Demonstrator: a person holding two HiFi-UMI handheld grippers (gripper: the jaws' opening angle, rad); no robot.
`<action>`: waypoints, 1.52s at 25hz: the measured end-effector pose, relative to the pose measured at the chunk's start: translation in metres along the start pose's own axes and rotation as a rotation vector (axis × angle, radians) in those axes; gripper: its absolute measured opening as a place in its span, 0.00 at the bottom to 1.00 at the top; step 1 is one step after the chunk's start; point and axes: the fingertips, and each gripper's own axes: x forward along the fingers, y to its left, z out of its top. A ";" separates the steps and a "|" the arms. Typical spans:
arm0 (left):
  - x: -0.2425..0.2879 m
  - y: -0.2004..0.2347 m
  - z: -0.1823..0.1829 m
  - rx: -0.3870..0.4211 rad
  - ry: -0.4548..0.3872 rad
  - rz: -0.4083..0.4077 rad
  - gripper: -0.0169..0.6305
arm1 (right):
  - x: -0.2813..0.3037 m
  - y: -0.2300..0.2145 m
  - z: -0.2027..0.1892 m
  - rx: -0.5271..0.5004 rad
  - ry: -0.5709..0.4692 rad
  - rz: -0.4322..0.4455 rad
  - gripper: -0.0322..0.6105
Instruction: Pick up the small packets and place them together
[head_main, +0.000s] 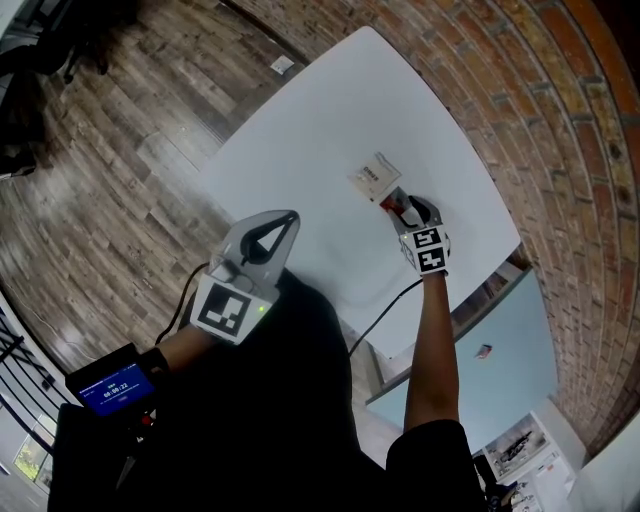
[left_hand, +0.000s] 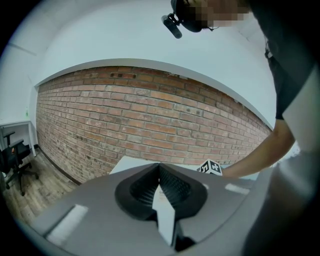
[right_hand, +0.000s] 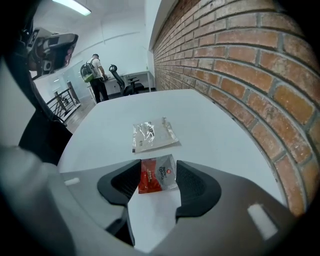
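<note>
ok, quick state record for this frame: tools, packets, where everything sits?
surface: white table, brick wall alongside
left tool: shut on a thin white piece, likely a packet; held near the person, away from the other packets
right tool: open, low over the table, jaws either side of the red packet
red packet: flat on the table, not gripped
pale packet: flat on the table, just beyond the red one, small gap between them

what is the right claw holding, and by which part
Nothing gripped, it seems: the red packet lies flat on the table between the right claw's parted jaws, side edges by the pads.
</note>
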 end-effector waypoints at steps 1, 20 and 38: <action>0.001 0.001 0.001 0.000 -0.001 -0.002 0.03 | -0.005 0.000 0.004 0.004 -0.012 -0.009 0.40; 0.046 -0.039 0.044 0.016 -0.053 -0.225 0.03 | -0.177 0.026 0.099 0.302 -0.478 -0.317 0.35; 0.070 -0.065 0.085 0.154 -0.140 -0.352 0.03 | -0.285 0.054 0.108 0.373 -0.668 -0.669 0.31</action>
